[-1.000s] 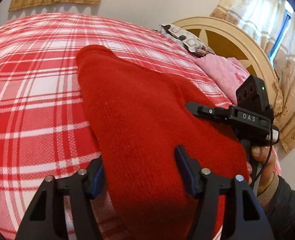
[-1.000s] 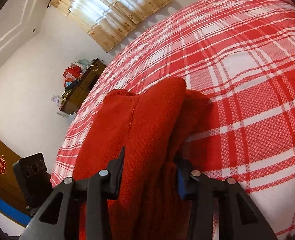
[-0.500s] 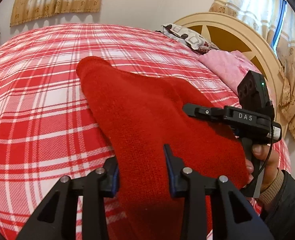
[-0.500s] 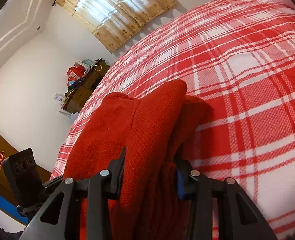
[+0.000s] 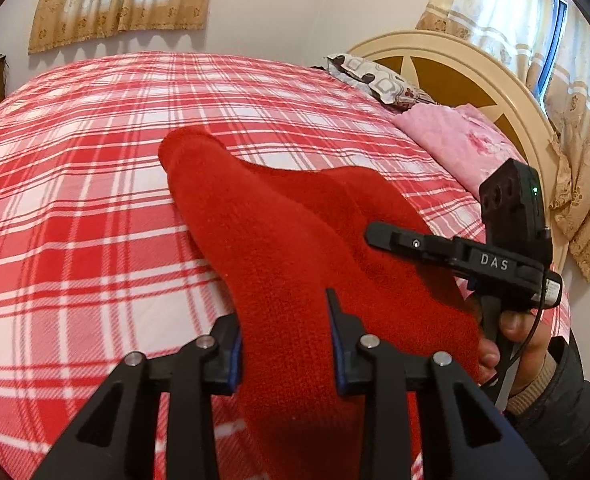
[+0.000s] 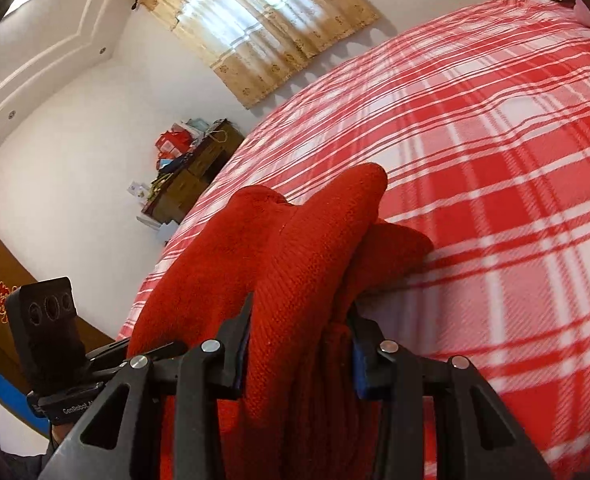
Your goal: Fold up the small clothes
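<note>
The left gripper [image 5: 285, 344] pinches one edge of the red knitted garment [image 5: 279, 248], and the right gripper [image 6: 301, 344] clamps a bunched edge of the same cloth [image 6: 295, 264]. The garment is lifted at the held end, while its far end trails onto the red plaid bedspread [image 5: 87, 184] near the pink pillow [image 5: 451, 140].

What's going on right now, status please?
Left gripper and right gripper both shut on red knit garment. Garment lifted off plaid bed. Nothing in the way.
</note>
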The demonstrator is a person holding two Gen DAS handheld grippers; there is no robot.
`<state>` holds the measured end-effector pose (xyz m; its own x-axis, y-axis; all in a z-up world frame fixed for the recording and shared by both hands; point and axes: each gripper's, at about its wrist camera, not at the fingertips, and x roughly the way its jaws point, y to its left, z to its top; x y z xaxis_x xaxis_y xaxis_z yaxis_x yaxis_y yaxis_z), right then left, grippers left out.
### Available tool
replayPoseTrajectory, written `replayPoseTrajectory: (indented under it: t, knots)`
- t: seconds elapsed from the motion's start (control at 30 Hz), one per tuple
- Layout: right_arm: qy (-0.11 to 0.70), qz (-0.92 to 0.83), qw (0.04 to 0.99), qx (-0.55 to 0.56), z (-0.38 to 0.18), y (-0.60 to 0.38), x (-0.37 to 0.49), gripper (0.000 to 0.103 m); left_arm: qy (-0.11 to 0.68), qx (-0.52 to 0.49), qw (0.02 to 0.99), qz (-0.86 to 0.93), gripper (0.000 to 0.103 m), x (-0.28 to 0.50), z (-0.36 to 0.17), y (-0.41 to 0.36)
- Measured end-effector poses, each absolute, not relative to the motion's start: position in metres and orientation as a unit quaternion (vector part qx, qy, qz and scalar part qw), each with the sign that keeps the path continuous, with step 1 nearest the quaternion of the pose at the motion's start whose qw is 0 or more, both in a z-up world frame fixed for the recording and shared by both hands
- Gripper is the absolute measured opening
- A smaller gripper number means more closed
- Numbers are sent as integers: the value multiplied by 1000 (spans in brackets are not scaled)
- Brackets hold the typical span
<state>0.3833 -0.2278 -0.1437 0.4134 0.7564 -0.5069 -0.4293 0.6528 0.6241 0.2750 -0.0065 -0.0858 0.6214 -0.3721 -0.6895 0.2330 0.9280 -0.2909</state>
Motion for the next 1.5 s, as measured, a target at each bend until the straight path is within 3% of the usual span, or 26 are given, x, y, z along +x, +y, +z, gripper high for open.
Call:
replayPoseTrajectory:
  t: [0.47, 1.5]
  knots:
    - [403, 408, 800, 178, -123, -150, 357, 39, 380, -96, 910, -134, 34, 236, -68, 41]
    - [440, 495, 738, 129, -131, 11, 335, 39, 352, -165, 921, -36, 34, 167, -72, 159]
